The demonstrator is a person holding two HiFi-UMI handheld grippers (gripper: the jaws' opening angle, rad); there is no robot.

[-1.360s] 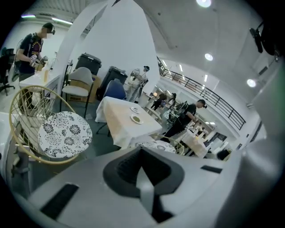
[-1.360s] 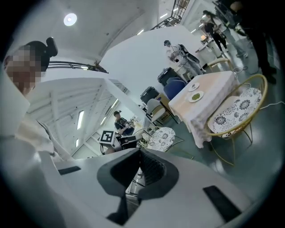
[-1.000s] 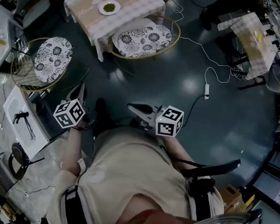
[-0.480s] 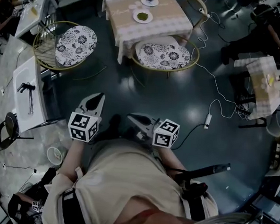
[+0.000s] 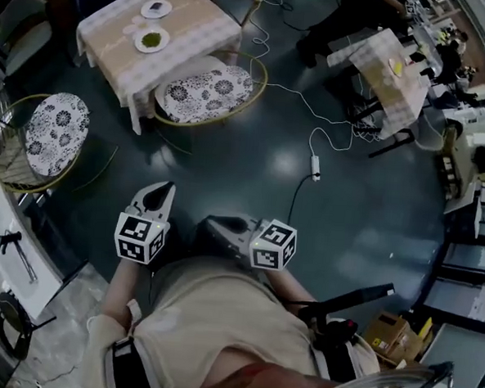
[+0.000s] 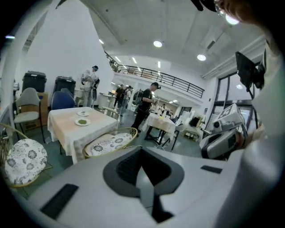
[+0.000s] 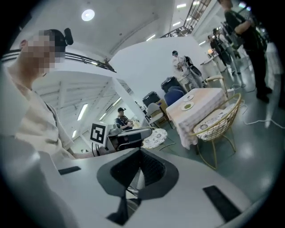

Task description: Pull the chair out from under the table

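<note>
Left gripper [image 5: 162,191] has its jaws pressed together with nothing between them, and so does the right gripper [image 5: 210,223]. The chair [image 5: 201,90] with the flowered cushion sits half tucked under the near edge of the table [image 5: 196,22], well apart from both and ahead across open floor. The left gripper points roughly at it, while the right one points sideways, so the left seems better placed.

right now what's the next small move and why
Probably step toward the wicker chair tucked under the cloth-covered table: it stands well out of reach, and the left gripper and right gripper are both shut and empty.
</note>
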